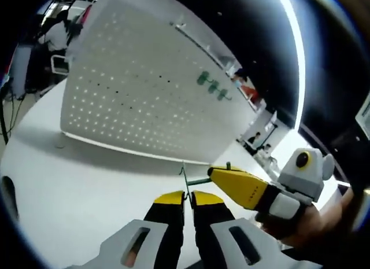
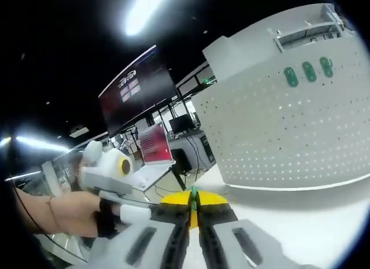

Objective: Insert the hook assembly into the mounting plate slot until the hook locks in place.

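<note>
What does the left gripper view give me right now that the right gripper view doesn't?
Left gripper view: both grippers at once, the left gripper pinching a thin green hook while the right gripper meets the hook's other end. Right gripper view: a dark wall screen, a red laptop, and the hand holding the other gripper. Both share the white pegboard with three green hooks already mounted, standing on the white table.

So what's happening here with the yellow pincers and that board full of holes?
A person is working two hand-held grippers. The left gripper and the right gripper both pinch a small green hook just above the white table. The pegboard stands behind, with three green pieces already on it. The hook isn't mounted yet.
</note>
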The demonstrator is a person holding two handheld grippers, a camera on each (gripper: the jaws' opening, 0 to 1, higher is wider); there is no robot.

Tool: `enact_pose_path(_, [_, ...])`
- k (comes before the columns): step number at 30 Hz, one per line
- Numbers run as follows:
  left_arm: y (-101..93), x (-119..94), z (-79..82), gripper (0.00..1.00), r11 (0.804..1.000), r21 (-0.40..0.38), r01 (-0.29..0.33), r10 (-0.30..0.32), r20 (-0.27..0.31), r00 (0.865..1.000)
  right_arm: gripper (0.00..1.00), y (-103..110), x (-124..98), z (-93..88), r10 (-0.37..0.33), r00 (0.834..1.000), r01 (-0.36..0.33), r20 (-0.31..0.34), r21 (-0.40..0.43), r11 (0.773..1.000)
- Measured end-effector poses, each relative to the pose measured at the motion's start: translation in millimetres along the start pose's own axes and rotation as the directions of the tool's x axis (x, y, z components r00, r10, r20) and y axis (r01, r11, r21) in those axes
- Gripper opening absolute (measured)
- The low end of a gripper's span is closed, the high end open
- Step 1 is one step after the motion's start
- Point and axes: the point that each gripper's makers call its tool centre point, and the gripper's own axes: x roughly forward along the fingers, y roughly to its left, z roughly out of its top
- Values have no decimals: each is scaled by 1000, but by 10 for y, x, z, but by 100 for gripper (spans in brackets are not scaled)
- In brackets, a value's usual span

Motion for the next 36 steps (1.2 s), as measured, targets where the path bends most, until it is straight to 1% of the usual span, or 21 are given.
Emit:
enact_pose_path(5, [-5,-5,5,3,1000,-24,5,-4,8,1000,0,25,-10,4,4,1000,-3,2,-38,999])
enact_pose_path(6, [-2,-10,14,3,1000,-27,3,-3,14,1000,0,25,-11,7,3,1000,-3,4,-32,999])
enact_pose_path(7, [1,-17,21,2,1000,-28,3,-3,19,1000,0,30,-7,9,3,1000,-3,1,1,1000])
enact_pose_path(10, [-3,-15,18,1,998,-54,11,-11,10,1000,0,47,1,18,3,1000,-4,-6,-45,999])
enact_pose_path(11, [-4,-17,23,1,998,-57,12,-12,10,1000,0,47,2,23,2,1000,-2,-7,-41,999])
enact_pose_path(13, [-10,-17,32,1,998,-55,14,-13,10,1000,1,44,4,33,-2,1000,1,-9,-40,999])
enact_pose_path(17, [-26,-12,66,1,1000,-23,6,-5,17,1000,2,28,17,34,2,1000,-2,-31,-26,1000])
enact_pose_path(19, [-33,-9,88,1,1000,-9,4,-4,23,1000,6,-3,1,47,4,999,-4,-41,-9,1000])
enact_pose_path(20, [-22,-14,99,1,1000,5,-5,5,24,1000,8,-18,-12,68,5,999,-5,-40,0,1000])
enact_pose_path(21, [3,-25,111,1,999,43,-21,20,23,1000,8,-23,-40,99,13,999,-12,-40,33,999])
enact_pose_path(22, [30,-38,126,1,996,79,-38,36,24,999,9,-33,-60,131,15,999,-14,-33,45,999])
enact_pose_path(23, [40,-50,141,1,991,122,-54,51,22,998,9,-17,-78,159,31,999,-29,-28,60,998])
enact_pose_path(25, [39,-59,172,1,980,188,-68,65,24,998,9,-8,-91,155,43,998,-40,-41,70,997])
enact_pose_path(27, [-3,-53,209,1,974,220,-62,56,34,998,9,16,-84,149,57,997,-53,-47,69,996])
enact_pose_path(28, [-42,-48,235,1,972,231,-47,37,46,998,9,22,-75,142,59,997,-56,-53,66,996])
enact_pose_path(29, [-76,-48,249,1,974,222,-35,24,53,998,9,26,-69,145,60,997,-57,-52,64,996])
enact_pose_path(31, [-148,-41,291,1,971,241,-14,-4,73,997,9,51,-49,158,69,996,-65,-53,69,995])
enact_pose_path(32, [-156,-42,317,1,957,288,-27,3,83,997,9,73,-34,165,76,996,-72,-54,70,995])
enact_pose_path(33, [-165,-43,329,1,948,315,-34,6,87,996,9,83,-28,168,79,995,-75,-55,70,995])
enact_pose_path(34, [-175,-43,324,1,934,354,-41,13,82,997,9,85,-27,181,82,995,-78,-49,73,994])
enact_pose_path(36, [-205,-44,322,1,924,380,-41,10,82,997,9,95,-19,190,84,995,-80,-48,74,994])
